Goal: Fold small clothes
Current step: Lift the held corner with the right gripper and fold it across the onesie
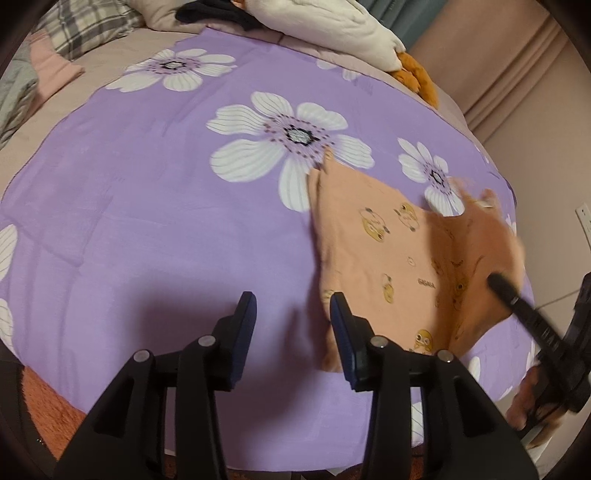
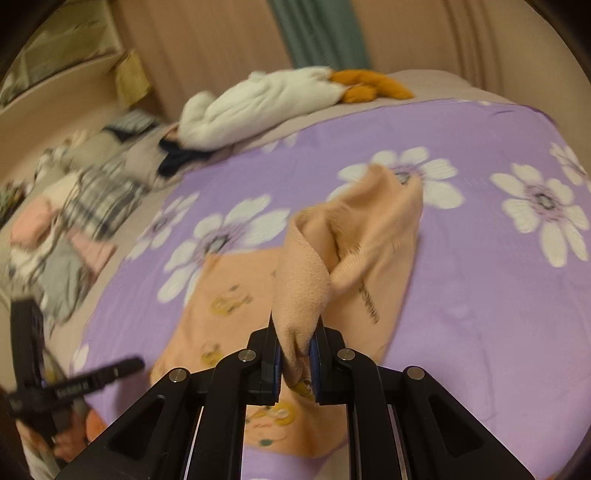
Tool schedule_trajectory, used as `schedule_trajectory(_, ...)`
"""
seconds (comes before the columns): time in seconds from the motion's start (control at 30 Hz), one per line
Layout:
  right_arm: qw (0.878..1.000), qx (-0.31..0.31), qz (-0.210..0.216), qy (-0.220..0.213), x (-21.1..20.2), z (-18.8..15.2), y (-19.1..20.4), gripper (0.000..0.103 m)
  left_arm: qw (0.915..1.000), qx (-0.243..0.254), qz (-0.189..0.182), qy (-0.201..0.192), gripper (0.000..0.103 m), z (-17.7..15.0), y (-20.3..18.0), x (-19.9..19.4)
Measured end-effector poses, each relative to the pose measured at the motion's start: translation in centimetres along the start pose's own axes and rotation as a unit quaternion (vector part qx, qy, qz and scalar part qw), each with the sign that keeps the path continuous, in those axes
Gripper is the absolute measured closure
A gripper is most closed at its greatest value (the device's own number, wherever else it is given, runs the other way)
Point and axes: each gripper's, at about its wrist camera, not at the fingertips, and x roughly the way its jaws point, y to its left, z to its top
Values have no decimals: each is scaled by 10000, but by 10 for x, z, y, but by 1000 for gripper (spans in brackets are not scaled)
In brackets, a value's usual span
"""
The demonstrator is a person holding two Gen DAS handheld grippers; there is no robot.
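A small peach garment [image 1: 388,251] printed with yellow cartoon figures lies on the purple flowered sheet [image 1: 147,221]. My left gripper [image 1: 293,306] is open just left of the garment's near corner. Only sheet shows between its fingers, and the right finger [image 1: 341,314] is at the cloth's edge. My right gripper [image 2: 295,339] is shut on a bunched fold of the peach garment [image 2: 369,229] and holds that side up off the sheet while the rest lies flat. In the left wrist view the right gripper [image 1: 498,284] is a blur over the garment's right side.
A white plush toy [image 2: 258,103] with orange feet lies at the far edge of the bed. A plaid pillow [image 1: 85,26] and a pile of other clothes [image 2: 66,221] sit at the far left. A person's hand [image 1: 532,395] holds the right tool.
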Motion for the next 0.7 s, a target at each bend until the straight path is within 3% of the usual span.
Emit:
schedule_trajectory(0.17, 9981, -202, 193, 547, 27, -18, 16, 90, 10000, -37, 8, -54, 60, 2, 4, -5)
schedule_trajectory(0.4, 9947, -263, 73, 987, 48, -30, 17, 90, 9997, 146, -79, -183, 53, 13, -5, -12)
schedule_trajectory(0.57, 9944, -143, 117, 1037, 44, -32, 14, 90, 9976, 427, -459, -305, 46, 32, -27, -18)
schedule_trajectory(0.6, 9943, -141, 112, 1051, 44, -31, 14, 89, 9967, 491, -571, -296, 38, 35, -32, -17)
schedule_trajectory(0.7, 9941, -158, 143, 1064, 38, -31, 14, 81, 9938, 706, -819, -257, 33, 46, -49, -13)
